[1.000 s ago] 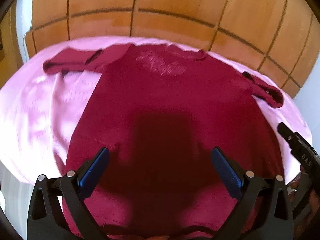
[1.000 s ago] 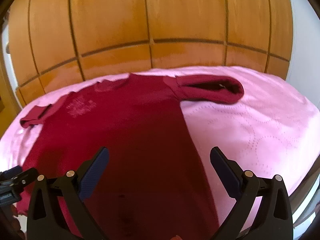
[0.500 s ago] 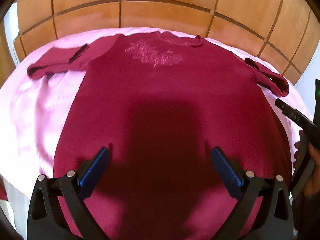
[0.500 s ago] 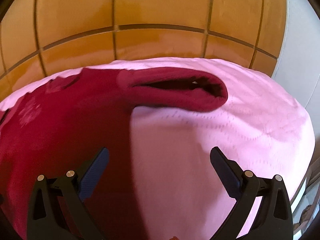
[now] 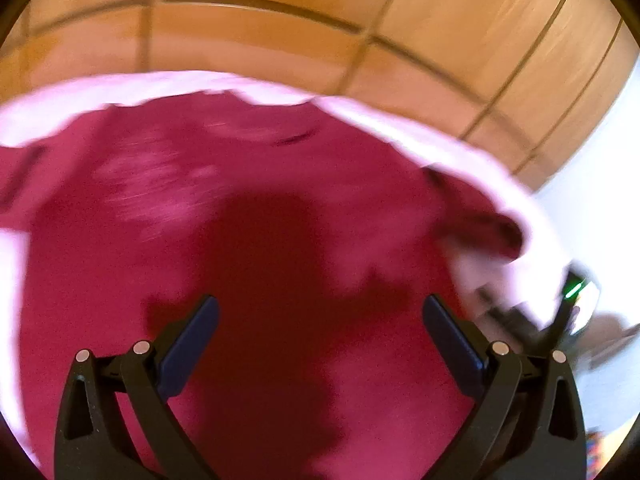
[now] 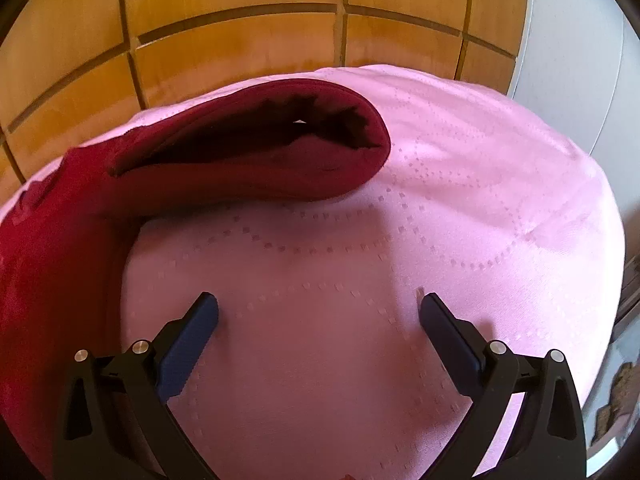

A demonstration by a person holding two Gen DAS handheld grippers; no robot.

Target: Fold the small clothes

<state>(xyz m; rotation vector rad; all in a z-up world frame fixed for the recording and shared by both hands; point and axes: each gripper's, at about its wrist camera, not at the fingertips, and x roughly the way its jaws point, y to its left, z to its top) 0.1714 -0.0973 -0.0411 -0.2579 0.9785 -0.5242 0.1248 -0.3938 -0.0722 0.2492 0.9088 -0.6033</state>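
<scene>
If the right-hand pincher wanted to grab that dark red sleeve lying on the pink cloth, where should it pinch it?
Probably at the cuff end of the sleeve, where the opening gapes and gives a raised lip. The open right gripper faces it across bare pink cloth, so come straight forward, one finger under that lip and one above.
</scene>
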